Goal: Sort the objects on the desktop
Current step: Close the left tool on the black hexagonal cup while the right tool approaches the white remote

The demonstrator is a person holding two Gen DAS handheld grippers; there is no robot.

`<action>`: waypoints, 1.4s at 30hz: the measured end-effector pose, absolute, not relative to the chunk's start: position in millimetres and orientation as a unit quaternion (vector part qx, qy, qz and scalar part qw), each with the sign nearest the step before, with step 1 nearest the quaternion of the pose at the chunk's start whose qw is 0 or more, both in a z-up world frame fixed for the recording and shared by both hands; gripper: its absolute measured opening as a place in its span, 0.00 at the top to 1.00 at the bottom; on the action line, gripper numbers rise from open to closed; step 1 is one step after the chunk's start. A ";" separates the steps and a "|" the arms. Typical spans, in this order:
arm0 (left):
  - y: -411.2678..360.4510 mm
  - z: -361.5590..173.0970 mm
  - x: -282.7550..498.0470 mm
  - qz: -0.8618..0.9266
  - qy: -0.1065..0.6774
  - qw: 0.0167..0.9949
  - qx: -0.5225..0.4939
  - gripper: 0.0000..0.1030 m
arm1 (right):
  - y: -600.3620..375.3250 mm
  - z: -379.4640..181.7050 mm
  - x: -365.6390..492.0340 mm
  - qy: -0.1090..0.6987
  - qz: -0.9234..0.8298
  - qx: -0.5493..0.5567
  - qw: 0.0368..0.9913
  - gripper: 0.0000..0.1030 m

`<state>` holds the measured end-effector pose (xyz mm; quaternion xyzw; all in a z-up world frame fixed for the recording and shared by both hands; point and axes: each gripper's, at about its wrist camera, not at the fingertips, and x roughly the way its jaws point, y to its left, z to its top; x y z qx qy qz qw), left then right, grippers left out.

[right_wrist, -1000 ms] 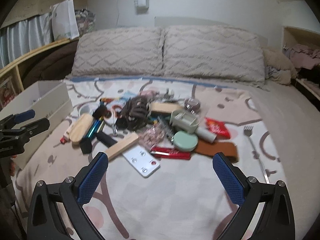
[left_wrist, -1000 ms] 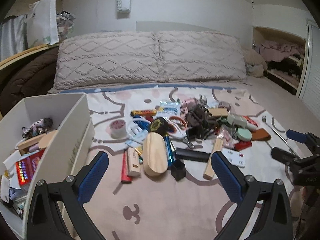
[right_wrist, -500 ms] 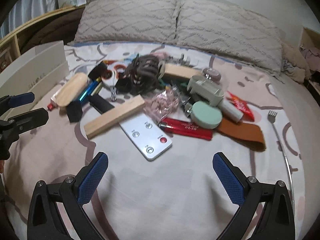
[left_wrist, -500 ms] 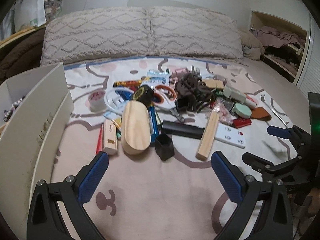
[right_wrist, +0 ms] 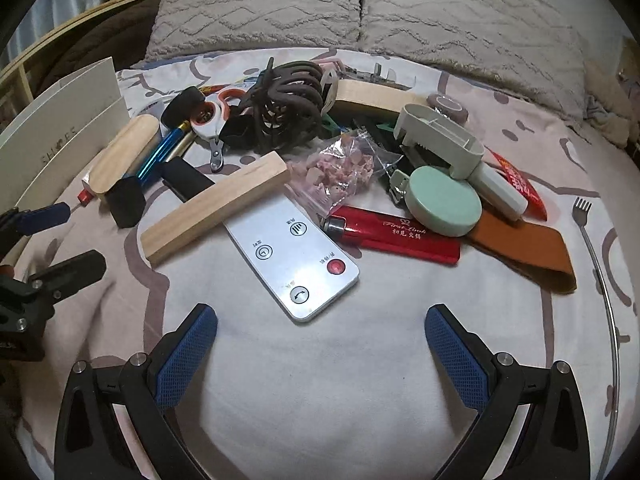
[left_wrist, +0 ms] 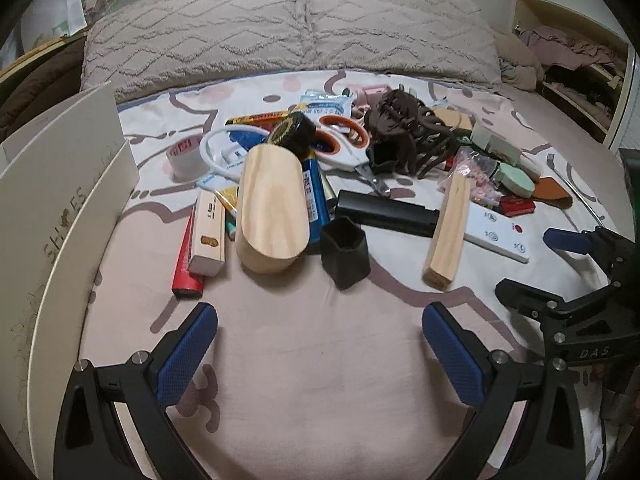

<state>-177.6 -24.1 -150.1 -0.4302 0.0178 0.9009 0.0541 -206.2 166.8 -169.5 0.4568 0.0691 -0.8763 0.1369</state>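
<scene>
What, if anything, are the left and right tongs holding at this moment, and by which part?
Nothing is held. The left tongs hang open short of the black hexagonal cup; the right tongs hang open short of the white remote control.

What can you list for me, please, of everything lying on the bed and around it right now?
Remote control: 1, white, nearest right gripper.
Wooden stick: 1, pale, overlapping remote.
Wooden oval box: 1, pale, pile's left.
Black cup: 1, beside box.
Scissors: 1, orange-white, mid-pile.
Tape roll: 1, white-red, left.
Lighter: 1, red, right of remote.
Round case: 1, mint.
Fork: 1, metal, far right.
Pillows: 2, beige.
Shoe box: 1, white, left.
Left gripper: open.
Right gripper: open.
</scene>
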 end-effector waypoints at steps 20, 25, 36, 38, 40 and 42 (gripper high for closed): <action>-30.0 -166.0 -181.6 0.884 0.010 0.039 -0.465 0.00 | 163.1 -171.8 -217.4 0.072 -0.877 0.454 0.140 0.00; -34.7 -169.2 -185.2 0.879 -0.004 0.044 -0.475 0.00 | 162.0 -172.2 -227.1 0.072 -0.876 0.452 0.153 0.00; -23.2 -158.7 -189.4 0.884 -0.004 0.092 -0.457 0.15 | 145.9 -167.0 -214.8 0.120 -0.888 0.415 0.156 0.05; -22.1 -156.9 -190.1 0.886 -0.007 0.094 -0.454 0.19 | 147.8 -166.8 -214.1 0.113 -0.887 0.416 0.166 0.07; -23.2 -157.0 -192.9 0.886 -0.013 0.095 -0.453 0.20 | 146.2 -166.5 -213.4 0.117 -0.888 0.413 0.166 0.09; -24.9 -156.8 -196.1 0.888 -0.018 0.096 -0.450 0.26 | 144.2 -166.1 -211.9 0.116 -0.888 0.410 0.174 0.16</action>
